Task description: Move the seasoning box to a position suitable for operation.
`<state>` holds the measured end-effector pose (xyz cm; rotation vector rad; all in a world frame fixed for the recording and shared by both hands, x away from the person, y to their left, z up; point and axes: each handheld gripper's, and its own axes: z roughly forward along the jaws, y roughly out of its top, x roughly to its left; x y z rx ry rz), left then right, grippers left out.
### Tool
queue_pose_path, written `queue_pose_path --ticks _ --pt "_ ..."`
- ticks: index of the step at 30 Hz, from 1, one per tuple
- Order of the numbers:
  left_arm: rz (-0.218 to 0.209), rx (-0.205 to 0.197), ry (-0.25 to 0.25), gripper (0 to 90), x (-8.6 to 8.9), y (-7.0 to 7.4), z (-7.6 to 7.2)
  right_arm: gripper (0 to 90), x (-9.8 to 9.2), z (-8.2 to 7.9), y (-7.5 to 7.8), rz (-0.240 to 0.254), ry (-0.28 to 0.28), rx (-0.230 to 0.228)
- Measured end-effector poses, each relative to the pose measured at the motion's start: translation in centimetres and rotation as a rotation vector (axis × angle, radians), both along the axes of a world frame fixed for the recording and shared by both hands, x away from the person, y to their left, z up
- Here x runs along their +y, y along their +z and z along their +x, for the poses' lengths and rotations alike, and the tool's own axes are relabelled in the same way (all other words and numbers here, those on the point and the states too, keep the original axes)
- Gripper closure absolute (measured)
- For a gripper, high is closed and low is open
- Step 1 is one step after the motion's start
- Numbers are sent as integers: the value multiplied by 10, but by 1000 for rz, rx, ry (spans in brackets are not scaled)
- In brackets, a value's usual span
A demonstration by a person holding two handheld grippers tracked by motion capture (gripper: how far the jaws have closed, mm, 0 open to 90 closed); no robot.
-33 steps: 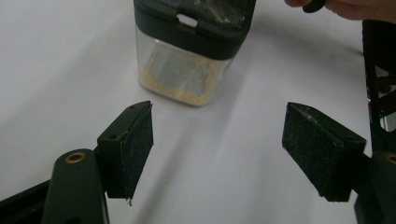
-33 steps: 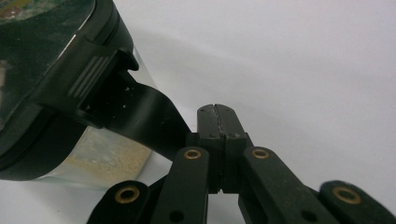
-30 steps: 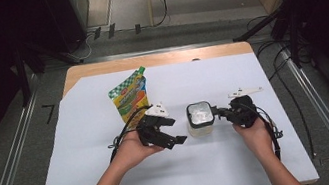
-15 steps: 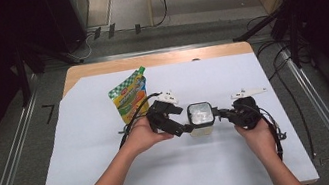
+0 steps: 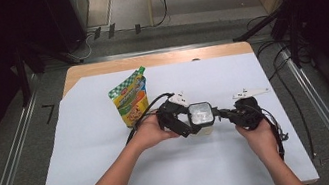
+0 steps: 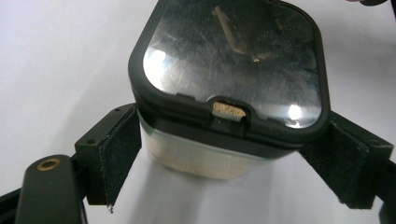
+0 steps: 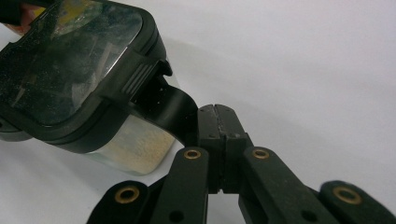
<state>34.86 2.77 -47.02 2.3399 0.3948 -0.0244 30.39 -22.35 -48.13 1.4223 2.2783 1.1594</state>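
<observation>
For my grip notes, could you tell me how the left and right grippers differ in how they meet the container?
The left gripper stands wide, its jaws just opened, straddling the container at its sides. The right gripper is shut on the container's handle, a thin black tab. The left approaches the body; the right pinches one edge part. Both are black, hand-held, and meet at the same container.

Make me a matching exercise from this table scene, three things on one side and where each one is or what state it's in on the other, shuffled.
Things:
1. jar
2. pouch
3. right tongs

States:
A. shut on the lid's flap
B. lying apart, behind the left hand
C. between the open left tongs

Pairs: 1-C, 2-B, 3-A
</observation>
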Motion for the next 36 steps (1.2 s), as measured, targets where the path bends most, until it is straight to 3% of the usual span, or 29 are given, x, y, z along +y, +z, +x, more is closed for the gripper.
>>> queue_pose_path --ticks 5,9,15,20,36 --pt "-7 -22 0 150 -2 5 -1 900 0 0 0 5 1 -2" --pt "15 -36 -9 155 -4 8 -1 900 0 0 -1 4 1 -2" --pt "7 -22 -13 157 -2 12 0 900 0 0 0 1 -2 0" --pt "28 -22 -22 159 -3 14 0 900 0 0 0 1 -2 -1" --pt "9 -23 -26 166 -2 17 0 900 1 1 0 0 -1 -1"
